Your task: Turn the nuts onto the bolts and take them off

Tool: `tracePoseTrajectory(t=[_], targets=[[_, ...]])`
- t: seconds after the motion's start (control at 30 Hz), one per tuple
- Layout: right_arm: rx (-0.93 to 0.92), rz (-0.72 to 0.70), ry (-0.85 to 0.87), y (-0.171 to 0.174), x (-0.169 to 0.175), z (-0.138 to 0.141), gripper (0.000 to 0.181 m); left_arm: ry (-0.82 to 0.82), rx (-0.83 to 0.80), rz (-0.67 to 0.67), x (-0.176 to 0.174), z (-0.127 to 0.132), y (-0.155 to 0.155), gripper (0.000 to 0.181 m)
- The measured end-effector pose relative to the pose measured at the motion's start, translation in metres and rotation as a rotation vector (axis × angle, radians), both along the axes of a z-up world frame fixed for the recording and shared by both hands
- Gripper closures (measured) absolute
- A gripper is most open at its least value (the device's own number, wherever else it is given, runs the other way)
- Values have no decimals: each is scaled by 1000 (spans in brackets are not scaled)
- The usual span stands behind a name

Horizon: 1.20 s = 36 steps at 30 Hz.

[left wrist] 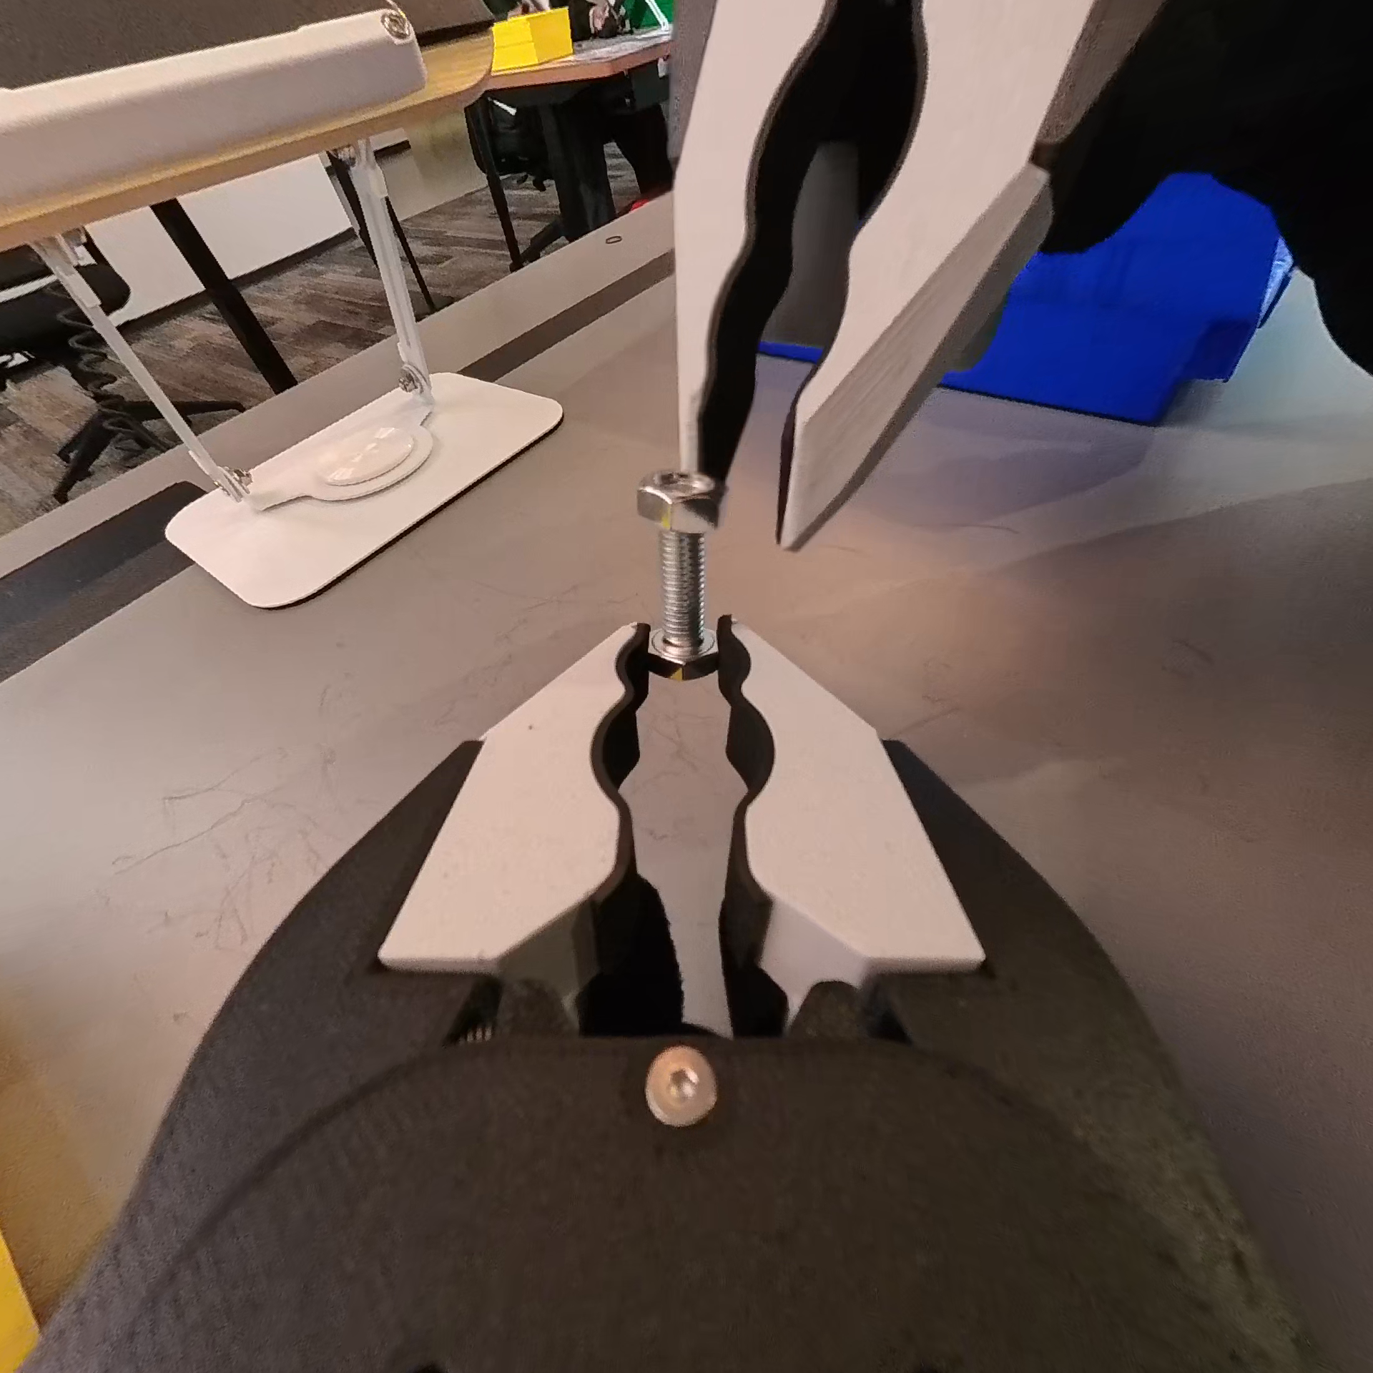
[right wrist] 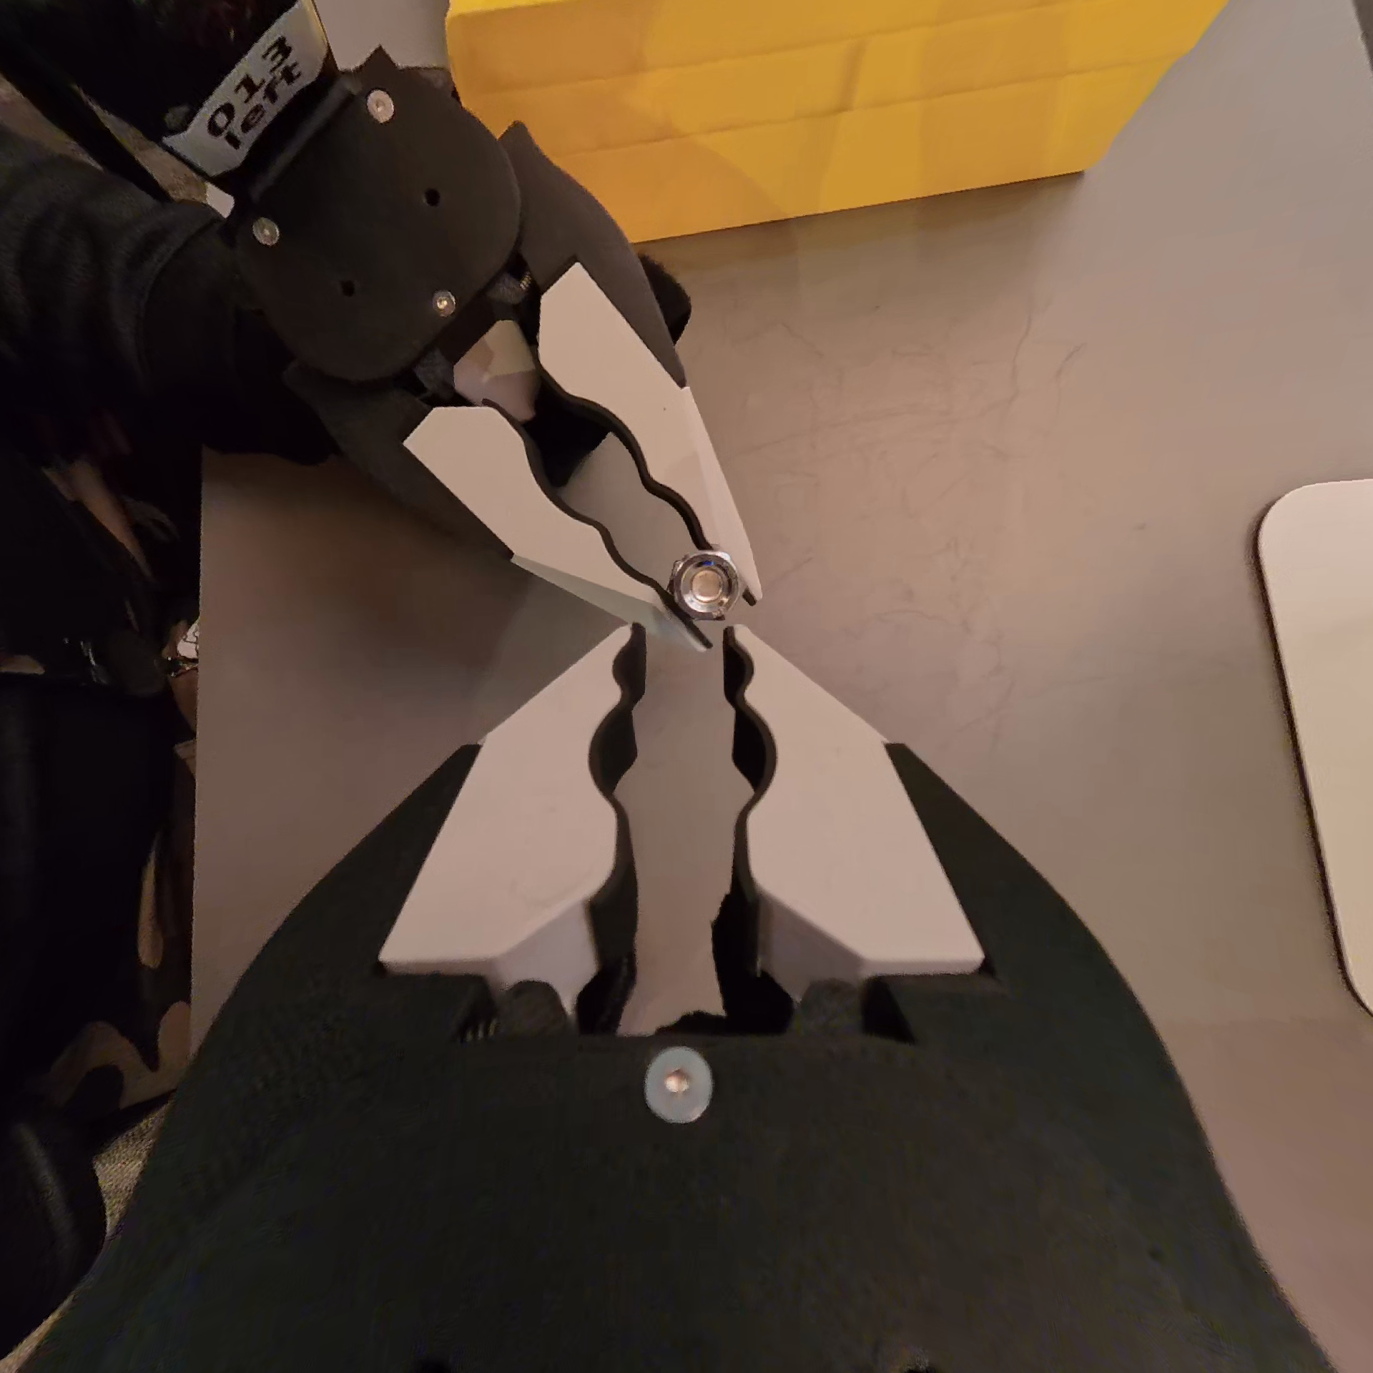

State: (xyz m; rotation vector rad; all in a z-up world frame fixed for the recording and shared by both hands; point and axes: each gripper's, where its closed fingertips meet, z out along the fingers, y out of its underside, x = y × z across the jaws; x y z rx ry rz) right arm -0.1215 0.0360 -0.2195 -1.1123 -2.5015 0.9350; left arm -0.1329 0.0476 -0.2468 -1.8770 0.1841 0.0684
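Your left claw (left wrist: 680,631) is gripping the hex head at the bottom of the silver threaded steel bolt (left wrist: 677,594), tips pinched on both sides of the head, and it's holding the bolt upright above the grey scratched worktop (left wrist: 297,780). The silver hex nut (left wrist: 677,499) is sitting at the very top of the thread, roughly flush with the bolt end.

Your right claw (left wrist: 743,513) is coming in from above, tips pointing down. Its fingers are standing apart with a clear gap and nothing between them. One fingertip (left wrist: 706,461) is sitting right at the nut's upper edge; can't tell if it's actually touching. The other finger is hanging off to the side, clear of the nut.

The right wrist view is looking straight down the bolt axis: nut (right wrist: 704,587) and bolt end showing just beyond your right claw's spread tips (right wrist: 680,631), with the left claw (right wrist: 713,609) clamped around the bolt from the upper left.

Further out on the worktop: the white flat base of a folding metal stand (left wrist: 356,490) is standing to the left, a blue plastic bin (left wrist: 1114,312) is sitting behind the right claw, and a yellow box (right wrist: 780,111) is lying beyond the left one.
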Motion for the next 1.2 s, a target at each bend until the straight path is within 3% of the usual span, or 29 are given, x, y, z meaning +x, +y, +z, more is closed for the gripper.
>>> tracePoseTrajectory(t=[0.13,0.5,1.2], targets=[[-26,-11,55,0,-8,9,156,1,-2,-1,0,0,0,165],[36,49,47,-3,-10,3,164,9,-8,-8,2,-1,0,165],[186,328,7,-5,0,4,164,17,-8,-60,12,-1,0,165]])
